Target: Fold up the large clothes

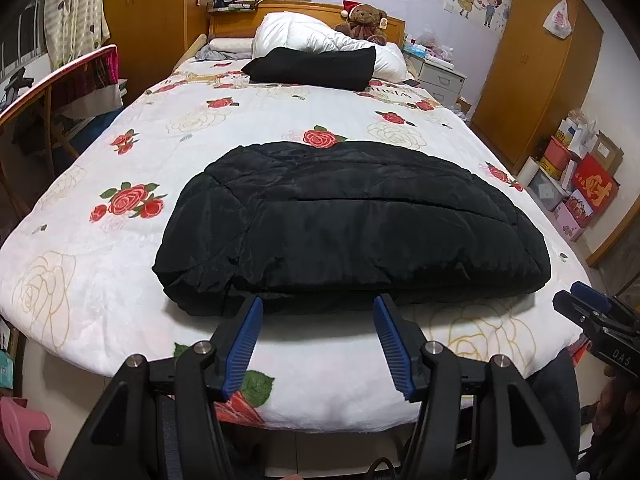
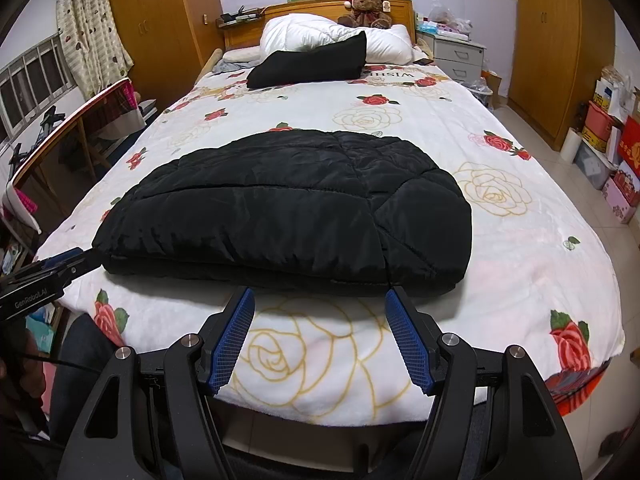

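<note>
While both tools hang off the near bed edge, noted as follows. Black padded jacket [image 1: 348,224] lying folded into a thick bundle on the rose-print bedspread [image 1: 256,116], near the foot of the bed, roughly centred across it. Left gripper [image 1: 318,308] spread wide, nothing between the pads, tips just short of the bundle's near hem. Right gripper [image 2: 320,300] likewise wide apart and empty, tips just beside the hem toward the jacket's right half. Second dark folded garment [image 1: 316,66] well apart, up by the white duvet [image 1: 320,36] and teddy bear [image 1: 366,20].

Judged risks: slippery shell fabric and puffy filling likely to spring back, so folded layers may slide or reopen if only the top layer gets pinched. Uneven grabs by the two sides could skew the fold. Pinching too low might catch the bedspread along with the hem and drag it. Bundle sits close to the near edge; a pull toward the body could tip it off.
</note>
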Demonstrator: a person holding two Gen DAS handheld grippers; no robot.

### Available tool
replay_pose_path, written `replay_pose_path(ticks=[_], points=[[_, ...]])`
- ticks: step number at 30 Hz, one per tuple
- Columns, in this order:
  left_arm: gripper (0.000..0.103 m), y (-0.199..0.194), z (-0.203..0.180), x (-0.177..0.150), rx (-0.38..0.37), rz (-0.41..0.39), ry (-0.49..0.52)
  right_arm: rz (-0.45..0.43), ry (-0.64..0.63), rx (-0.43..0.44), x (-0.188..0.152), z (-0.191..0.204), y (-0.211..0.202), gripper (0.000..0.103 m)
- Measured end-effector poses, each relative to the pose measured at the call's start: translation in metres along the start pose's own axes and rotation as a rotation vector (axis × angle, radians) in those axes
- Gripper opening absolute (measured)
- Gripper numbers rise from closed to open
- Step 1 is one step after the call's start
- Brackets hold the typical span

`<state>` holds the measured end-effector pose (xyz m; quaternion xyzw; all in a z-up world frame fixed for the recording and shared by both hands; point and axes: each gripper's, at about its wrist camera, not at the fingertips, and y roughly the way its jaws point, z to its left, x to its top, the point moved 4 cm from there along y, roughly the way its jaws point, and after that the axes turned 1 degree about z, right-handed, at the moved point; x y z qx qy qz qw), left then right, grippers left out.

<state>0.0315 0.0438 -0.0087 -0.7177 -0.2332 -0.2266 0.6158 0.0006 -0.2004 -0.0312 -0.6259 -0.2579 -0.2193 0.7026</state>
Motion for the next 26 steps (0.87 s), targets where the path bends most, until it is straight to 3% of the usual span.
replay_pose_path(ticks=[14, 19, 26], points=[[0.063, 0.0071, -0.0017, -0.0027, -0.008, 0.031, -0.010, 0.012, 0.006, -0.006, -0.0011, -0.0030, 0.0048, 0.068], [0.071, 0.0059, -0.0035, -0.0017, 0.008, 0.013, -0.002, 0.015, 0.005, -0.007, -0.0003, -0.0030, 0.0061, 0.068], [0.071, 0.0056, -0.0049, 0.0008, 0.014, 0.001, 0.011, 0.016, 0.006, -0.008, 0.0003, -0.0038, 0.0073, 0.068]])
